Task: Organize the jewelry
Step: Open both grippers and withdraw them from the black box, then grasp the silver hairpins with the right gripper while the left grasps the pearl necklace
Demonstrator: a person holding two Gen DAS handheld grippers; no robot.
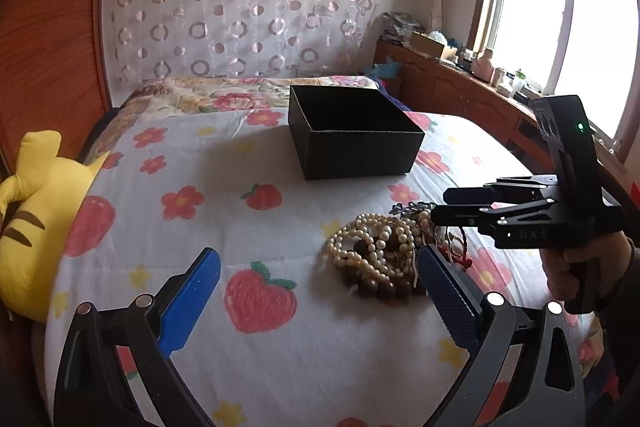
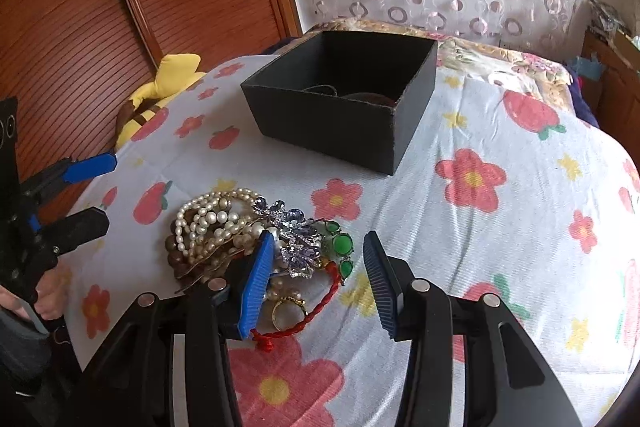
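On the flowered bedsheet (image 2: 460, 227), the jewelry pile (image 2: 248, 239) is seen in front of the black box (image 2: 320, 115), while the left gripper (image 1: 316, 291) is held wide open beside it and the right gripper (image 2: 320, 279) is spread open over it, nothing being gripped.

My left wrist camera looks low across the flower-printed bed (image 1: 280, 227); my right one sits nearer, angled down. Both share the black cardboard box (image 1: 352, 135) ahead.
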